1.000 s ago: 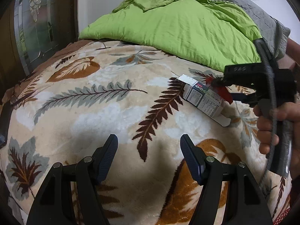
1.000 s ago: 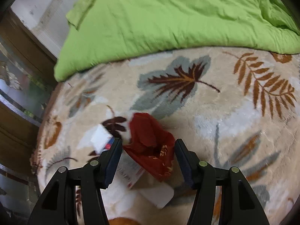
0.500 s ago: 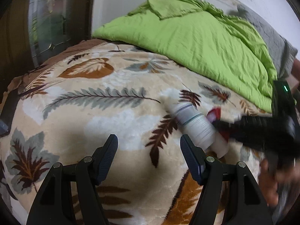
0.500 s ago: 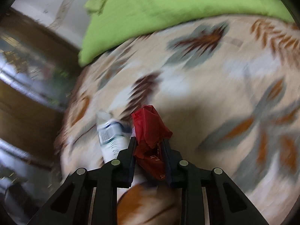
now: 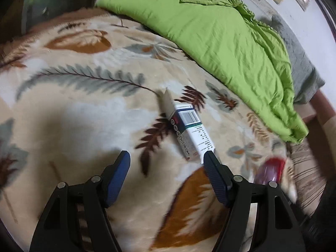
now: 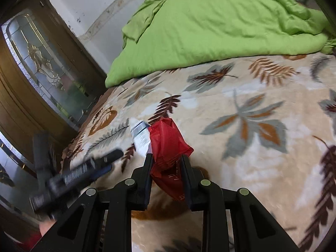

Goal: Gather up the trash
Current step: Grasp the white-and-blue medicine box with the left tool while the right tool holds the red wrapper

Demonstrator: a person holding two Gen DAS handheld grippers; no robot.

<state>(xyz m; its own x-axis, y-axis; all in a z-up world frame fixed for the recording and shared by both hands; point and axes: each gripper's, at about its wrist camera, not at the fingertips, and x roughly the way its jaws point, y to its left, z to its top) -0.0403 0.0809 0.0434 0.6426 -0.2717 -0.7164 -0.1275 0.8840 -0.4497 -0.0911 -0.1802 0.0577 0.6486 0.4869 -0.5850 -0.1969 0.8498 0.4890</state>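
**Red wrapper in the right tool, box on the bed**

The right tool is closed on a red wrapper. Both fingers press the wrapper from the two sides, and its crumpled top part stands out above and ahead of the fingertips. The lower part hangs between the fingers, with some pale print on it that I cannot read. In the left wrist view the same wrapper is only a red blur, low and to the right of the left tool.

The left tool has its fingers wide apart and holds nothing. It hangs above the blanket, which is beige with brown and grey leaves and covers the bed.

A white box with a dark blue side and a barcode lies flat on the blanket. Its near end is just ahead of the right finger of the left tool; I cannot tell if they touch. The flap at its far end stands open. What is inside the box does not show. In the right wrist view the box lies just ahead and left of the right tool, partly behind the wrapper.

A green duvet is heaped on the far side of the bed, well ahead of both tools. The blurred left tool shows at the left of the right wrist view.
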